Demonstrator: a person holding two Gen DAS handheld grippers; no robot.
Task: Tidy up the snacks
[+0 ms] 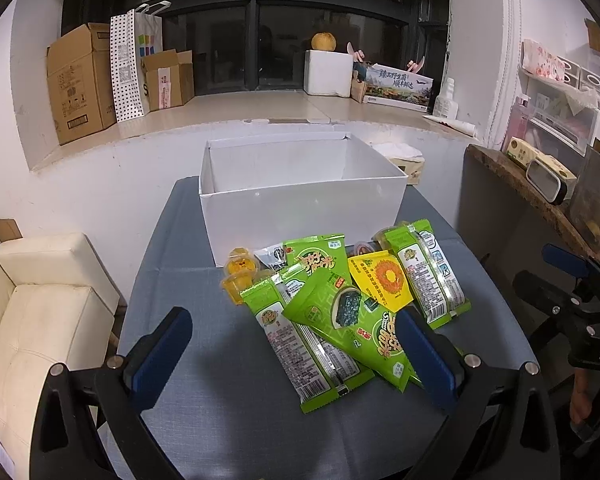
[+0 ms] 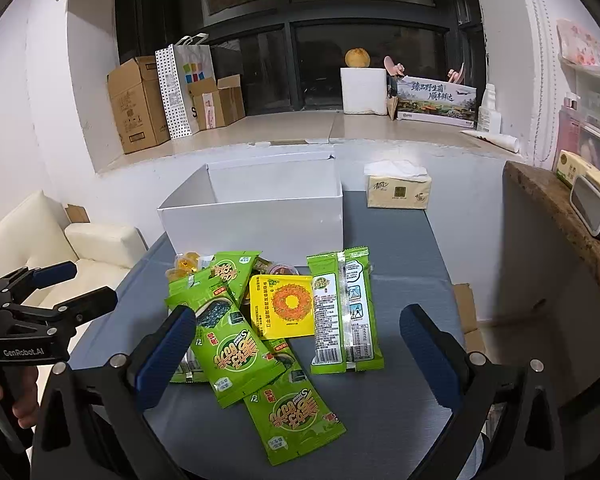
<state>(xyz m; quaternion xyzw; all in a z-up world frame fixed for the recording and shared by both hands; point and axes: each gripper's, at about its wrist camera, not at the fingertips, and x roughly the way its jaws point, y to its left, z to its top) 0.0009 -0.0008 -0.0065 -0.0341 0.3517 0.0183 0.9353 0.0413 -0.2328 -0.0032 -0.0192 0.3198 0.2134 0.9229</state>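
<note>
A pile of snacks lies on the grey-blue table (image 1: 204, 412) in front of an open white box (image 1: 300, 208), which is empty as far as I see. The pile holds several green seaweed packets (image 1: 340, 320) (image 2: 236, 352), a yellow packet (image 1: 384, 280) (image 2: 286, 306), orange jelly cups (image 1: 242, 266) (image 2: 186, 262) and a green packet lying label up (image 2: 344, 312). My left gripper (image 1: 296, 344) is open and empty, hovering over the near side of the pile. My right gripper (image 2: 300, 344) is open and empty above the packets. The left gripper also shows in the right wrist view (image 2: 76, 284).
A tissue pack (image 2: 398, 190) stands on the table right of the box. A cream sofa (image 1: 48, 312) is at the left. A wooden shelf (image 2: 560, 216) with clutter is at the right. Cardboard boxes (image 1: 84, 80) and a white block (image 1: 328, 72) sit on the window ledge behind.
</note>
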